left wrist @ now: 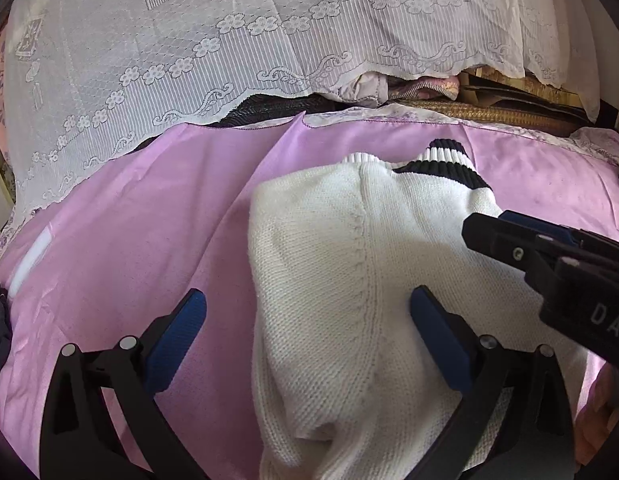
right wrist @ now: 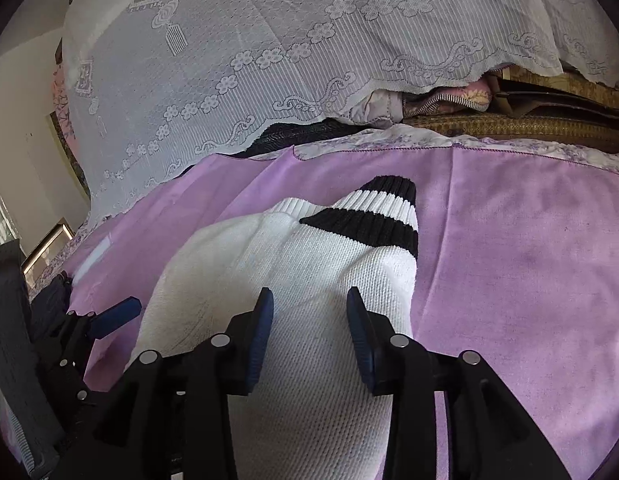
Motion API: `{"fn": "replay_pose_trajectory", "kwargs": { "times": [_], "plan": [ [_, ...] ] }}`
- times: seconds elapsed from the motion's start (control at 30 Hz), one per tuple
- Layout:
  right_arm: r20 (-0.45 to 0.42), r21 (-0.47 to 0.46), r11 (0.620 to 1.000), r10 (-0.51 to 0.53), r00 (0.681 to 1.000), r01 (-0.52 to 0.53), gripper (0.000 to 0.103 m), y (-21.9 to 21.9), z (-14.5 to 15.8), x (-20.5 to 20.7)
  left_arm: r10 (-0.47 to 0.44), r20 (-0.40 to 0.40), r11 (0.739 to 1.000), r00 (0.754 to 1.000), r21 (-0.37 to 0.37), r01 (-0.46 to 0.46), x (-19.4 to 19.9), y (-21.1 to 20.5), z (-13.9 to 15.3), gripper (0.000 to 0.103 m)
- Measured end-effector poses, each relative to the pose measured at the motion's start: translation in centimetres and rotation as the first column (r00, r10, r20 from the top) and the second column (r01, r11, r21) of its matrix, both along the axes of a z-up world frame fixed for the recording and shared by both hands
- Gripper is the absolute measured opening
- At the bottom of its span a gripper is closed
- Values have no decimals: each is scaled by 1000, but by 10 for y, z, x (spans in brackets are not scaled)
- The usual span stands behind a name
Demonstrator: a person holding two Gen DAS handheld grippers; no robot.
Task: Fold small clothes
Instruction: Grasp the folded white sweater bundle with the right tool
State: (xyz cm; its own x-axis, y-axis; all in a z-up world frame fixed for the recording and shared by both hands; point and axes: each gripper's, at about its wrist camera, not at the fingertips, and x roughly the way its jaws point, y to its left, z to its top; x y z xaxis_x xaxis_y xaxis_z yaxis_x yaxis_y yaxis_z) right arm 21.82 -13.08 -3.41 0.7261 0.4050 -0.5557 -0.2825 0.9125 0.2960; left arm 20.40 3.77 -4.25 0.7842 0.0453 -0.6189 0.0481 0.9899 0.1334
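A white knit garment (left wrist: 329, 260) lies bunched on a pink-purple sheet (left wrist: 129, 220), its black-and-white striped cuff (left wrist: 449, 160) at the far end. My left gripper (left wrist: 309, 320) stands wide open over the garment's left edge, one finger above the sheet and the other above the knit. My right gripper (right wrist: 309, 316) is open over the same garment (right wrist: 269, 272) just short of the striped cuff (right wrist: 373, 216); knit shows in the gap and the pads do not press on it. Its fingers (left wrist: 493, 236) come in from the right in the left wrist view.
A white lace cloth (left wrist: 229, 40) hangs over stacked bedding and woven mats (left wrist: 489, 108) at the far side. A dark garment (right wrist: 49, 304) lies at the sheet's left edge. Bare sheet (right wrist: 509, 260) stretches to the right of the knit.
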Motion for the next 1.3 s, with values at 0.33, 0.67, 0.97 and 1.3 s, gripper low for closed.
{"fn": "replay_pose_trajectory", "kwargs": {
  "times": [0.33, 0.67, 0.97, 1.3],
  "plan": [
    [20, 0, 997, -81, 997, 81, 43, -19, -1, -44, 4, 88, 1000, 996, 13, -5, -30, 2, 13, 99],
    [-183, 137, 987, -55, 982, 81, 63, -44, -36, -51, -51, -126, 959, 991, -282, 14, -25, 39, -10, 99],
    [-203, 283, 956, -16, 979, 74, 69, -64, -38, -72, -181, -183, 870, 966, -488, 70, -38, 57, -14, 98],
    [-236, 407, 910, 28, 971, 73, 69, -76, -44, -43, -245, -224, 784, 943, -618, 58, -3, 65, -23, 98]
  ]
}}
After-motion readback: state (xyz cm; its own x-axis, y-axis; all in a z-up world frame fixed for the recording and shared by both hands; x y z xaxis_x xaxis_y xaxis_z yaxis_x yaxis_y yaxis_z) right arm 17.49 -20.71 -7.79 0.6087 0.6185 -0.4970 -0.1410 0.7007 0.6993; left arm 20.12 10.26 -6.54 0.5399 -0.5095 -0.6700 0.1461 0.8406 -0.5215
